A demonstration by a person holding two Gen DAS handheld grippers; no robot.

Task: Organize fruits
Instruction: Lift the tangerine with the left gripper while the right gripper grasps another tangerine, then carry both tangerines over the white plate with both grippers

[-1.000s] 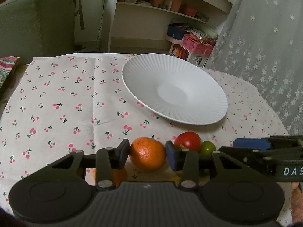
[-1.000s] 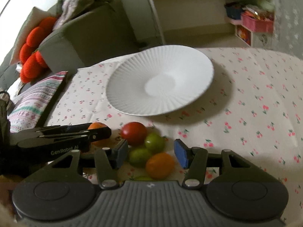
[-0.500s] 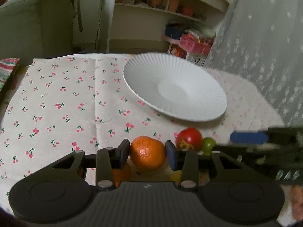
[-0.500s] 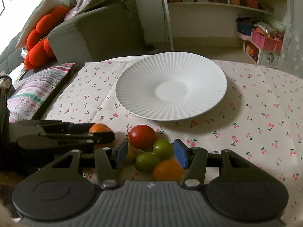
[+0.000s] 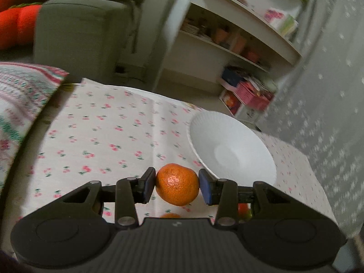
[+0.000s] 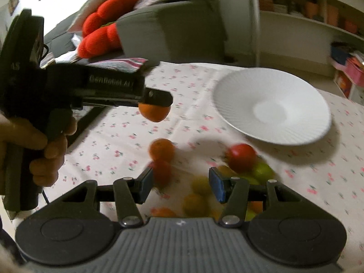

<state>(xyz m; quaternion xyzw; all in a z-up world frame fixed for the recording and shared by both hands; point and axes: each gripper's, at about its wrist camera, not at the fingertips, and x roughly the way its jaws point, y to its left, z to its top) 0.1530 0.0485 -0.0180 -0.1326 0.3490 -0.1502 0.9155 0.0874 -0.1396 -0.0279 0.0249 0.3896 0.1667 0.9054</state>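
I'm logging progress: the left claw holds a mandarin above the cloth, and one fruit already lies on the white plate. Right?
Not quite. The left claw does hold the mandarin above the cloth, but the white plate is empty; the right wrist view shows it bare, the other fruit on the cloth.

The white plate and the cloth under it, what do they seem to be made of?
The plate looks like glazed ceramic or porcelain: plain white, with fine ribs fanning out from a smooth centre, though plastic can't be ruled out. The tablecloth looks like matte woven cotton or linen, printed with small cherries and showing a fold crease.
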